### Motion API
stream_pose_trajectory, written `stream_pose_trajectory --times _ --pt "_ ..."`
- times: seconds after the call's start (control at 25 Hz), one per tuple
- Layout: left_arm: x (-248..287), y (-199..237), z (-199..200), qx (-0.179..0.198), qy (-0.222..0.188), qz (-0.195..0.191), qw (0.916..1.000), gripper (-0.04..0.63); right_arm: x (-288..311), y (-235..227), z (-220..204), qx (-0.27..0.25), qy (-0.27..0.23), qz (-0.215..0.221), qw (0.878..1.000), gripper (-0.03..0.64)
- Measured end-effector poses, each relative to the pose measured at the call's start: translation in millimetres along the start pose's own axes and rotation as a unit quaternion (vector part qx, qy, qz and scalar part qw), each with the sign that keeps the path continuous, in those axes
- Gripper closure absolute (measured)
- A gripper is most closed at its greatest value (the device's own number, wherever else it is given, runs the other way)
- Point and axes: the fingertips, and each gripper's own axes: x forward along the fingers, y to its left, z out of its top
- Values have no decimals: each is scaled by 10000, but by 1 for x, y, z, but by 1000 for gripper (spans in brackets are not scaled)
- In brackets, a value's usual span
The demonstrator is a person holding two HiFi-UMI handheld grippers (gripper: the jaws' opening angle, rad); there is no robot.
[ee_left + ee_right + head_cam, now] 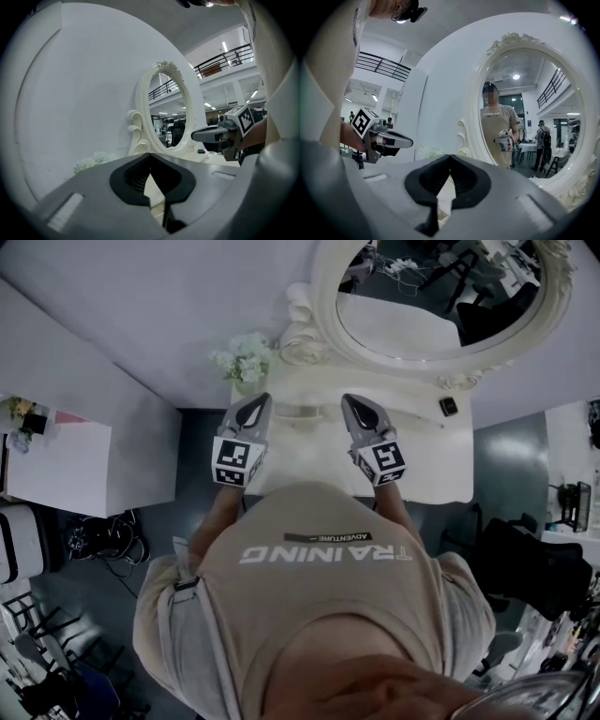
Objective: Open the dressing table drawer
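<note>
The white dressing table (pixel 441 465) stands against the wall under an oval mirror (pixel 441 296) with an ornate frame (pixel 480 93). The person's body hides the table's front, so no drawer shows in any view. My left gripper (pixel 255 401) hovers over the tabletop's left part, shut with nothing between its jaws (pixel 150 154). Level with it, to the right, my right gripper (pixel 354 401) points at the mirror, its jaws (pixel 450 157) also shut and empty. Each gripper shows in the other's view: the right gripper (pixel 206 135) and the left gripper (pixel 401 139).
White flowers (pixel 246 357) sit at the table's back left corner and a small dark object (pixel 448 406) at its back right. A white cabinet (pixel 66 470) stands at the left, with cables (pixel 103 540) on the floor. A dark office chair (pixel 534 559) is at the right.
</note>
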Motion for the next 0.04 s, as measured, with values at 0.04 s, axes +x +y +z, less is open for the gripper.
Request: stream_pose_trajectory --times 0.04 --pt "1 4 2 44 -19 -10 10000 588 4 2 1 27 -52 -23 10000 614"
